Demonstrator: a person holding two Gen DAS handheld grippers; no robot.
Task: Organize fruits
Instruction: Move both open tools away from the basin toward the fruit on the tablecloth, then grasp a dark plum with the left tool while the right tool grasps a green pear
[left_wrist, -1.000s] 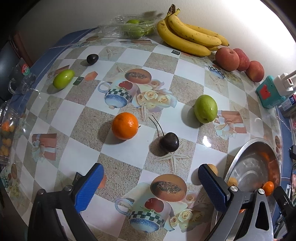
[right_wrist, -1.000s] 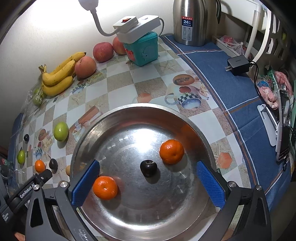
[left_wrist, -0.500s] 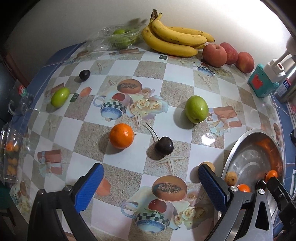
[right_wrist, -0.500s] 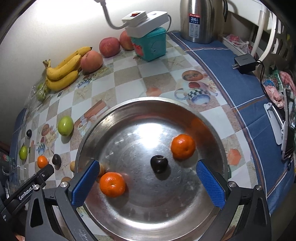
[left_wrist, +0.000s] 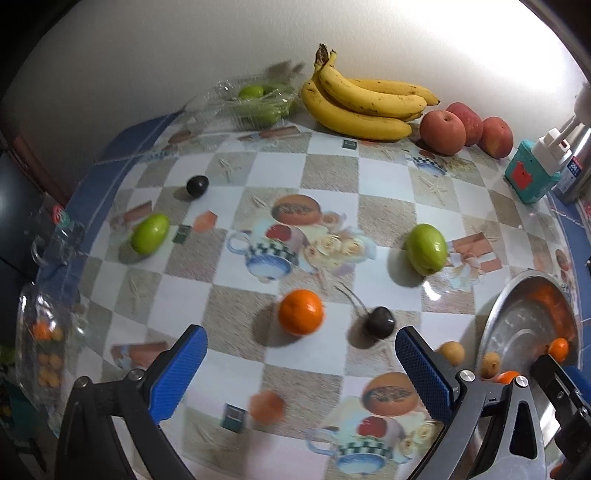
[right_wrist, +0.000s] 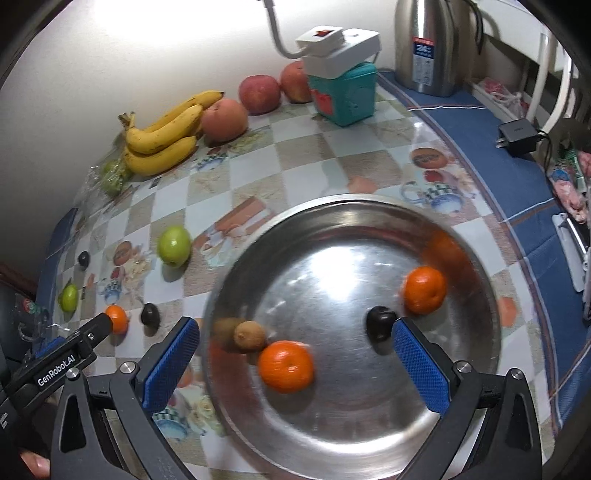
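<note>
Since a second ago a small brown fruit (right_wrist: 250, 335) has appeared inside the steel bowl (right_wrist: 480, 354), while the left gripper (left_wrist: 295, 363), jaws wide and empty, now sits just short of the orange (left_wrist: 301, 312) left of that bowl, nearer to it than the wide-open right gripper (right_wrist: 291, 363).

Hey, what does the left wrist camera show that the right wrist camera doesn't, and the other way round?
Only the left wrist view shows the clear glass jar of small orange fruits at the table's edge.

Only the right wrist view shows the black power adapter on the blue cloth, and the small brown kiwi and dark plum inside the round steel bowl.

Both show the yellow banana bunch, the large green fruit, the loose orange tangerine on the table, and that bowl.
</note>
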